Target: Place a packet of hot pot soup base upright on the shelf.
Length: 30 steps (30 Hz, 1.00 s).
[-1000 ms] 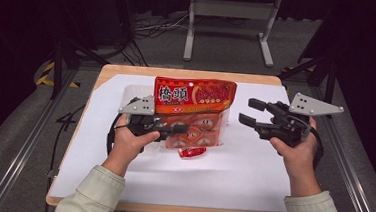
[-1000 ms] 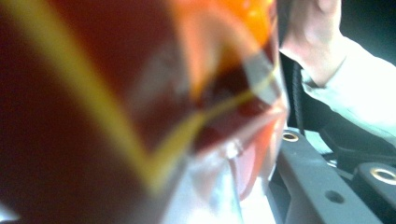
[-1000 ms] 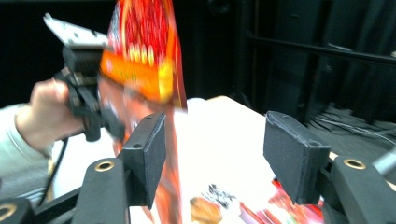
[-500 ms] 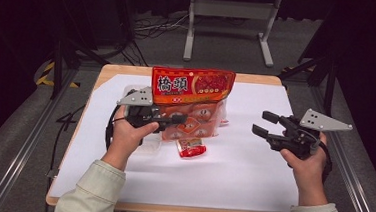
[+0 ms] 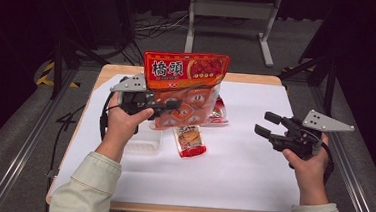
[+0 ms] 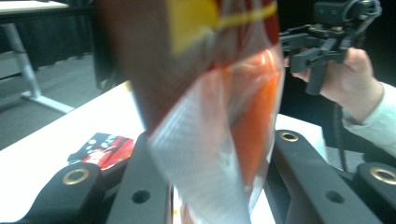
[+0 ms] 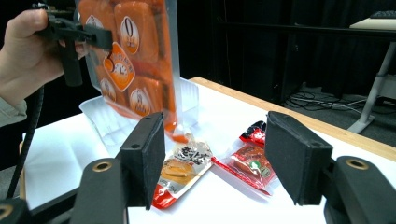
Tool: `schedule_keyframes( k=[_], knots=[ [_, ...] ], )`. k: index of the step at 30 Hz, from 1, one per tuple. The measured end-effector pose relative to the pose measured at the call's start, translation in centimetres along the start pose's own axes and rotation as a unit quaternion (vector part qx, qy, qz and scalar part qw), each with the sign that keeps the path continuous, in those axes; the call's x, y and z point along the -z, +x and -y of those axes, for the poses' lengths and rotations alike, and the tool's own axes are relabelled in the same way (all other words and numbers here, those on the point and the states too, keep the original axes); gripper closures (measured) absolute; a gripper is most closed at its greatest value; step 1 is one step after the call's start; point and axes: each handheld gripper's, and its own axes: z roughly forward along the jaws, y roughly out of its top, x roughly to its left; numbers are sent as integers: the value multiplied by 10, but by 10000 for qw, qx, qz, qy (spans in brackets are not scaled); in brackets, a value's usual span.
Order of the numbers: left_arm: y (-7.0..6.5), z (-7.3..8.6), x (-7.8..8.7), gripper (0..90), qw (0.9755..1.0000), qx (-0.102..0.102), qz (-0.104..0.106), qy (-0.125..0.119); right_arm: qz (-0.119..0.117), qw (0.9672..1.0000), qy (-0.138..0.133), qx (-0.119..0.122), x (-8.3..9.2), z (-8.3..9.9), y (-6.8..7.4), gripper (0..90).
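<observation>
My left gripper (image 5: pixel 172 105) is shut on a large red and orange snack bag (image 5: pixel 185 78) and holds it upright above the table. Its clear lower half shows several small orange packets. In the left gripper view the bag (image 6: pixel 210 93) hangs between the two black jaws of the left gripper (image 6: pixel 210 186), and the pads press its side. My right gripper (image 5: pixel 264 124) stands open at the right of the table, apart from the bag, with nothing between its fingers. The right gripper view looks past the right gripper (image 7: pixel 215 154) at the bag (image 7: pixel 126 60).
A small orange snack packet (image 5: pixel 189 141) lies on the white table cover (image 5: pixel 247 165) below the bag. A red packet (image 5: pixel 218 113) lies just behind it. A clear plastic tray (image 5: pixel 143 140) sits near my left wrist. Dark floor, cables and a metal stand surround the table.
My left gripper has raised the bag and stood it upright. My right hand has drawn away from the bag to the right and lower, its jaws still open.
</observation>
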Motion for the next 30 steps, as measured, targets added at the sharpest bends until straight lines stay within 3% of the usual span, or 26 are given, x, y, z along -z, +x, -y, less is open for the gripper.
schedule_keyframes(
  k=[12, 22, 30],
  knots=[
    [30, 4, 18, 709, 9984, 163, -477, -265, 37, 9999, -92, -85, 5, 2, -5, 400],
    [45, 8, 32, 709, 9961, 274, -796, -259, 43, 9999, -64, -125, 4, 4, -8, 405],
    [54, 14, 41, 709, 9921, 396, -1159, -272, 25, 9998, -31, -204, 4, 6, -9, 411]
  ],
)
